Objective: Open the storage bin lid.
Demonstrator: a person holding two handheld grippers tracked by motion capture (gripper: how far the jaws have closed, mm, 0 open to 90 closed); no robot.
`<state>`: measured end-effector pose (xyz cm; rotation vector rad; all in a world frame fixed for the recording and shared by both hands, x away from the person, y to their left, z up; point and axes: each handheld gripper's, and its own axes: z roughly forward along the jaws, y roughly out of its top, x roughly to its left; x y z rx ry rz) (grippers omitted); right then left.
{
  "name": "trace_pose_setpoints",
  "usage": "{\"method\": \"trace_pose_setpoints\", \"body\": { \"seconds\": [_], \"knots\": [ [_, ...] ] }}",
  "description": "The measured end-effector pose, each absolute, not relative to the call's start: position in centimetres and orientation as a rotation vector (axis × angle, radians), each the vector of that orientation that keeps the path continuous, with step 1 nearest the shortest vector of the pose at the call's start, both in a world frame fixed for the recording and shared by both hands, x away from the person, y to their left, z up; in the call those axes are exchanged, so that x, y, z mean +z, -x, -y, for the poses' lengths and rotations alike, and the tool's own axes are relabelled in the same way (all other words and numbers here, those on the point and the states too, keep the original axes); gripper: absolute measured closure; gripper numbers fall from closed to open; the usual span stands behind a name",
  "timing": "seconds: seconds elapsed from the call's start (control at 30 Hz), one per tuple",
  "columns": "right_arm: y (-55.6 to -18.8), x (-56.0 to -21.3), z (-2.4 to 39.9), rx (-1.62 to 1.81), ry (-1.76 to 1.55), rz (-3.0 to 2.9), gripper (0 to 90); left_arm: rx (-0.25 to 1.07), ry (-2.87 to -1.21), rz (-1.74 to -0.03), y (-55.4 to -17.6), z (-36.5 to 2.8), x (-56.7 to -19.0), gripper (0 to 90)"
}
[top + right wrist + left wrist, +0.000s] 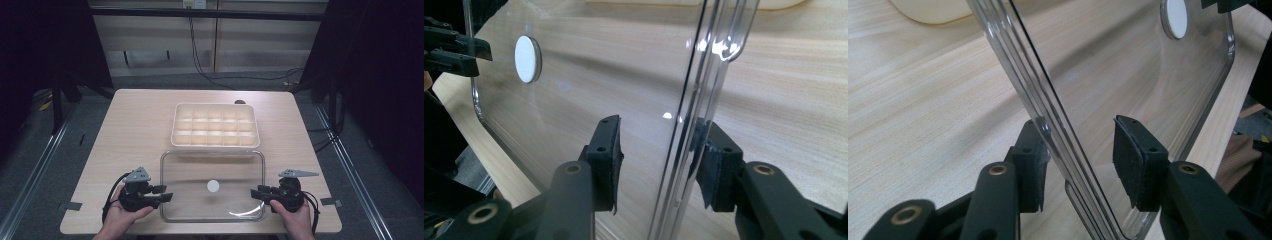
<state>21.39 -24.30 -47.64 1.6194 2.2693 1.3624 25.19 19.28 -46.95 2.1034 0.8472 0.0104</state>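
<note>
The clear lid (212,186) lies flat on the table (125,125) with its long axis running side to side, one short edge inside each spread gripper: left gripper (161,191), right gripper (259,192). Both straddle the rim without clamping it yet. Just beyond sits the cream compartment tray (215,125), every cell looking empty.

A pale wooden table (130,130) stands on grey floor (70,150). Beyond the table, a beige panelled wall (250,45) carries trailing black cables (200,60); dark curtains (45,45) flank the table.
</note>
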Motion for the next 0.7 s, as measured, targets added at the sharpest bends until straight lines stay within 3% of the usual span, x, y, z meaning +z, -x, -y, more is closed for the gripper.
{"method": "trace_pose_setpoints", "body": {
  "seconds": [0.7],
  "knots": [
    [-22.9,-49.1,24.1,1.272,-1.689,-2.309,45.8,0.004,-2.148,-0.88,-26.3,-18.9,-48.0,54.2]
  ]
}}
